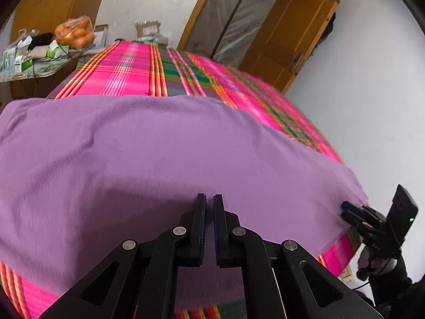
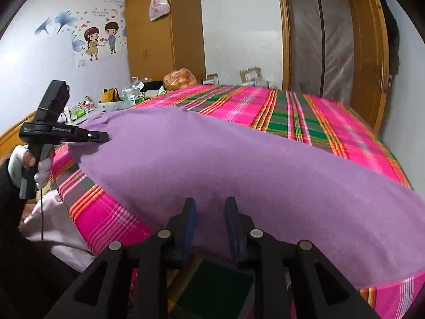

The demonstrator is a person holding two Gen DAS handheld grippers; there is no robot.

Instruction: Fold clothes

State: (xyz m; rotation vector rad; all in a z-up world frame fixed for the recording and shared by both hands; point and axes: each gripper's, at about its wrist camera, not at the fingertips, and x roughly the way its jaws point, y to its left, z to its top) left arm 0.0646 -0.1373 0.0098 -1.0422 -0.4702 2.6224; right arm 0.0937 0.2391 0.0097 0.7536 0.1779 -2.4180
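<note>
A purple cloth (image 1: 159,146) lies spread across the near part of a bed with a pink plaid cover (image 1: 132,71). My left gripper (image 1: 209,198) is shut, its jaws almost together over the cloth's near side. In the right wrist view the left gripper (image 2: 107,137) pinches the left edge of the purple cloth (image 2: 239,159), held by a white-gloved hand (image 2: 16,164). My right gripper (image 2: 210,202) stands open at the cloth's near edge, pads apart and not pressing on it. In the left wrist view the right gripper (image 1: 345,210) sits at the cloth's right corner.
A side table beside the bed holds a bag of oranges (image 1: 75,33) and small boxes. A wooden wardrobe (image 2: 164,34) and a doorway (image 2: 321,47) stand behind the bed (image 2: 332,122). Pale fabric (image 2: 53,212) lies below the bed's left edge.
</note>
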